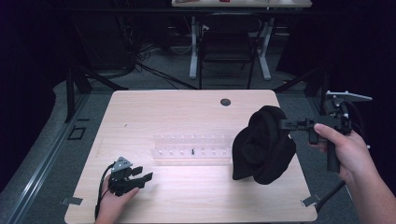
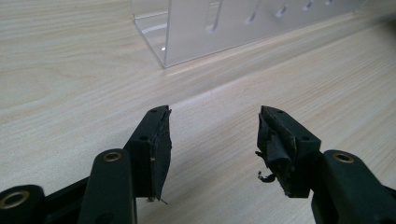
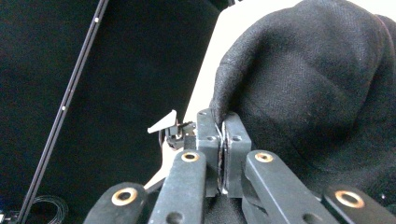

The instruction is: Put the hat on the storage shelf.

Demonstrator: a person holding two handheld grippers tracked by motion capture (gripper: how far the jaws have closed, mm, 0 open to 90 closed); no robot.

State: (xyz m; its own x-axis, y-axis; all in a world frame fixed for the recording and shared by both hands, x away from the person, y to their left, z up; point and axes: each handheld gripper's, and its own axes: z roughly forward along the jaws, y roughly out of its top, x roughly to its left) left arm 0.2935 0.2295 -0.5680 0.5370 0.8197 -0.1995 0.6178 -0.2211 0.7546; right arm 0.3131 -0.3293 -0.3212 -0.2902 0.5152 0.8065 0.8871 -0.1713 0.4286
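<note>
Black cloth (image 1: 262,145) hides clear rack's (image 1: 187,144) right end.

The left gripper (image 1: 140,176) lies low at the near left of the worktop (image 1: 187,112), held in the left hand (image 1: 112,200), its jaws standing well apart with nothing between them; the forearm enters from the bottom edge. The right gripper (image 1: 282,124) is raised at the far right, held level and pointing leftward by the right hand (image 1: 345,149); its jaws are pressed together on black cloth (image 1: 264,144).

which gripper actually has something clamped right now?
The right gripper: in its own view its jaws are pinched shut on a fold of the black cloth, held up off the table. The left gripper is open, with bare wood between its jaws.
</note>
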